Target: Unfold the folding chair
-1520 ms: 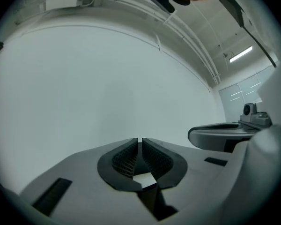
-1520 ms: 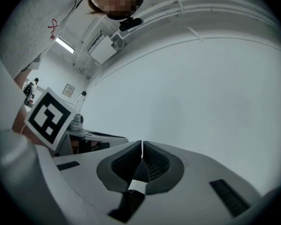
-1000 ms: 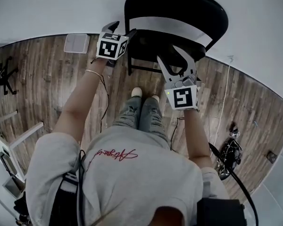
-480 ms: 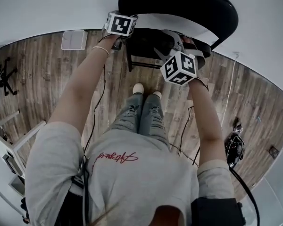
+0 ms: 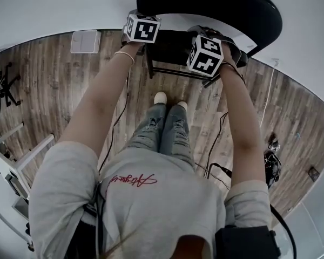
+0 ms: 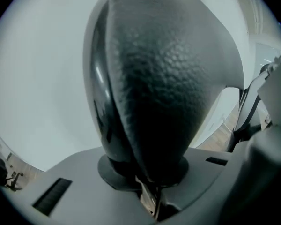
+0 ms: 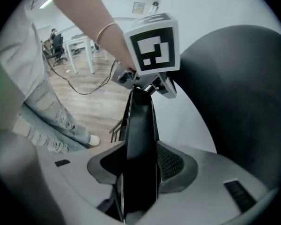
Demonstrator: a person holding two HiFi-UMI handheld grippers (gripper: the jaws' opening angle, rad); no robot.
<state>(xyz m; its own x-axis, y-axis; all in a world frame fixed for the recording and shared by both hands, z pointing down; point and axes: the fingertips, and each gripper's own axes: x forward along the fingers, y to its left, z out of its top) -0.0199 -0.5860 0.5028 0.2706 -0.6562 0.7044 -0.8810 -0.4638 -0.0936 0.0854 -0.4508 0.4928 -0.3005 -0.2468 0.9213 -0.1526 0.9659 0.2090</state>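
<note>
The black folding chair stands folded against the white wall, its backrest [image 5: 205, 4] above the upturned seat [image 5: 170, 47]. My left gripper [image 5: 147, 36] is at the seat's left upper corner. In the left gripper view the jaws [image 6: 150, 182] are closing and pinch the padded seat edge [image 6: 164, 88]. My right gripper [image 5: 198, 36] points steeply down at the seat's right side. In the right gripper view its jaws [image 7: 140, 172] are closing with the seat's thin edge [image 7: 140, 125] between the pads, which touch both faces. The left gripper [image 7: 143, 90] shows at the slab's far end, and the backrest [image 7: 243, 93] fills the right.
The person's shoes [image 5: 170, 101] stand on the wood floor just before the chair. A white box [image 5: 85, 41] lies by the wall at left. Cables [image 5: 216, 144] run across the floor, black gear [image 5: 270, 163] sits at right, and a white desk frame [image 5: 21, 150] at left.
Both grippers moved forward and down onto the chair. The right gripper tipped from pointing up to pointing down over the seat's edge. The left gripper's jaws went out of sight at the seat's left corner.
</note>
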